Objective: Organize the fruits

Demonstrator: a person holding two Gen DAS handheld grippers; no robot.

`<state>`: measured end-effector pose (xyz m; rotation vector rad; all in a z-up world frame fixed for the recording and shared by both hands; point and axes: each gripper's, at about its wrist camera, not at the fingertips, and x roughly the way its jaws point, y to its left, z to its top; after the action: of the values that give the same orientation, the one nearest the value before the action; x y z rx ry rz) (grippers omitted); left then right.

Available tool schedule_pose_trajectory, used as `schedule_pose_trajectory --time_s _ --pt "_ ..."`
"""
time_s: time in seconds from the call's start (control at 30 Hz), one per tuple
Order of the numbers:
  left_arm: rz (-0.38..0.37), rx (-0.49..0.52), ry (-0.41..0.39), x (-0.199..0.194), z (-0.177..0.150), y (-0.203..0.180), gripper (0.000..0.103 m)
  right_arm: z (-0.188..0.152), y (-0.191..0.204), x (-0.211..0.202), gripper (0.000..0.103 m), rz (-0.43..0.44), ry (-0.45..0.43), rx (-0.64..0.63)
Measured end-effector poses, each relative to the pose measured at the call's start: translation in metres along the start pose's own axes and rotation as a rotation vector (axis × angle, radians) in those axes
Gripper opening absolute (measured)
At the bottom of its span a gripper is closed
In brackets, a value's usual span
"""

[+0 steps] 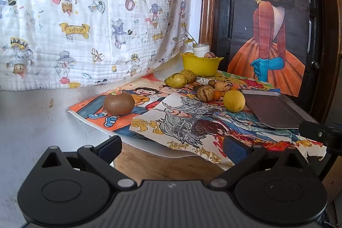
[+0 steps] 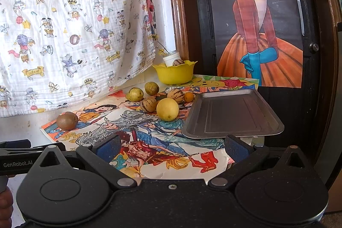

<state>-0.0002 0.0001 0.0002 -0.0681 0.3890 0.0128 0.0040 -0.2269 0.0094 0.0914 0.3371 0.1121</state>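
Observation:
A brown kiwi (image 1: 118, 103) (image 2: 67, 120) lies alone at the left of the poster-covered table. Farther back sit two green-yellow fruits (image 1: 176, 80) (image 2: 134, 94), striped melons (image 1: 205, 93) (image 2: 148, 104), a small orange (image 2: 189, 97) and a big yellow lemon (image 1: 234, 100) (image 2: 167, 109). A yellow bowl (image 1: 201, 66) (image 2: 174, 75) at the back holds a striped fruit. The grey metal tray (image 1: 275, 110) (image 2: 233, 113) on the right holds nothing. My left gripper (image 1: 173, 147) and right gripper (image 2: 172, 147) both stand open and hold nothing, short of the table's front edge.
A cartoon-print white cloth (image 1: 85, 14) hangs on the wall at left. A dark door with a painted poster (image 2: 256, 25) stands behind the table. A white jar (image 1: 201, 49) with twigs sits behind the bowl. The left gripper's body (image 2: 15, 153) shows at the right wrist view's left edge.

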Motion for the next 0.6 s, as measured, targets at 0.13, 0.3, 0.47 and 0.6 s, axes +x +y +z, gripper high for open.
schedule_pose_trajectory --time_s 0.13,0.3,0.47,0.6 --pt "0.0 0.0 0.001 0.0004 0.0001 0.0 0.103 -0.0002 0.0001 0.0003 0.103 0.0 0.001 0.0" --pt "0.0 0.0 0.002 0.0003 0.0 0.0 0.103 -0.0006 0.0004 0.0006 0.103 0.0 0.002 0.001" --pt "0.0 0.0 0.003 0.0 0.0 0.0 0.103 0.0029 -0.0013 -0.0006 0.103 0.0 0.003 0.001" --pt "0.001 0.0 0.005 -0.0005 -0.0004 -0.0002 0.103 0.0005 0.0005 0.0012 0.103 0.002 0.003 0.001"
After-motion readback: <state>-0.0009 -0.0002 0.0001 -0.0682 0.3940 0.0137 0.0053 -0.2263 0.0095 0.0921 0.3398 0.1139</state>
